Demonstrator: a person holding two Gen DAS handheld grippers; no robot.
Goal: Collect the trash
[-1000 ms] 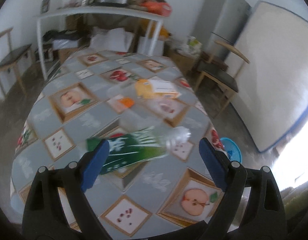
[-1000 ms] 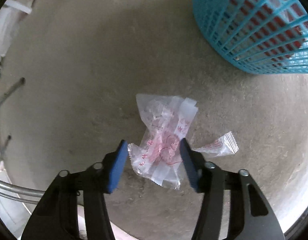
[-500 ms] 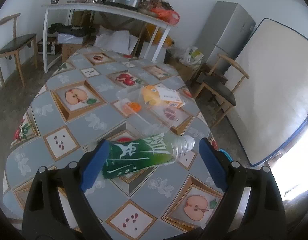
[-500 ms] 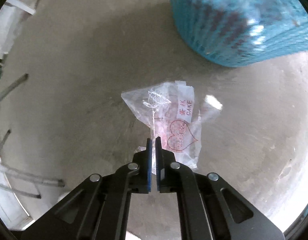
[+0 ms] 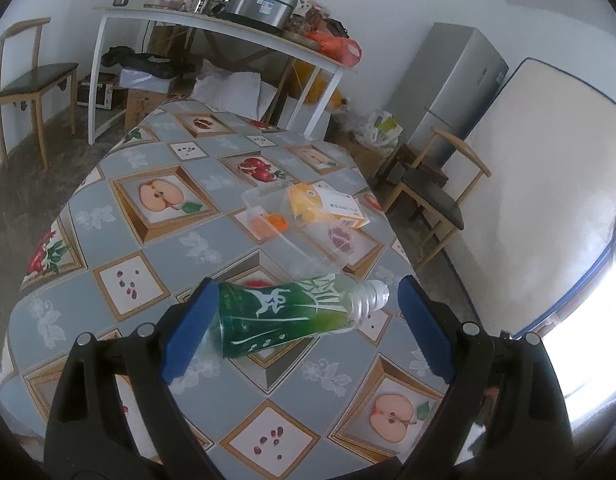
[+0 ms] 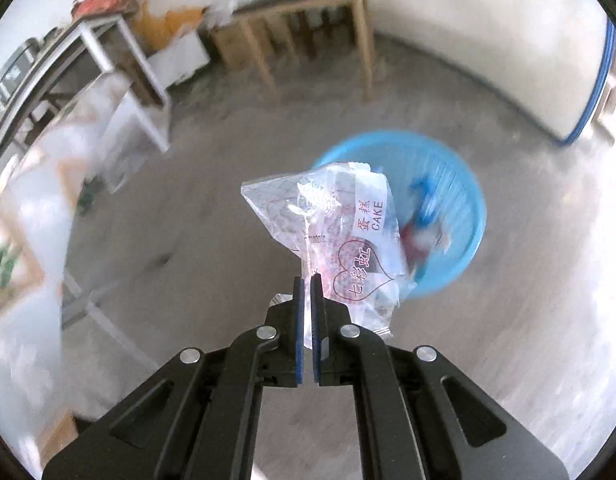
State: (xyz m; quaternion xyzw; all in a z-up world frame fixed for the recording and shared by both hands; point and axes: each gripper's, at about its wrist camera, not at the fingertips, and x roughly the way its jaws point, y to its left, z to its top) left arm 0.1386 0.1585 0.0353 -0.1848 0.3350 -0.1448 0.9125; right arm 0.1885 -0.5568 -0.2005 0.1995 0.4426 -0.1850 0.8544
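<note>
An empty plastic bottle with a green label [image 5: 291,312] lies on its side on the patterned table [image 5: 147,264], neck to the right. My left gripper [image 5: 303,320] is open, its blue pads on either side of the bottle. My right gripper [image 6: 307,292] is shut on a clear cake wrapper [image 6: 336,232] with red print and holds it in the air above the floor. A blue mesh basket [image 6: 464,200] with some trash in it stands on the floor just beyond the wrapper.
On the table beyond the bottle lie a clear plastic wrapper [image 5: 267,204], an orange piece [image 5: 275,222] and an orange-and-white box [image 5: 332,204]. A wooden chair [image 5: 436,196] stands right of the table. A white shelf table [image 5: 211,36] and a fridge [image 5: 452,92] stand behind.
My right gripper closed on the cake wrapper on the floor and lifted it up, now facing the blue basket. My left gripper moved closer over the bottle, still open.
</note>
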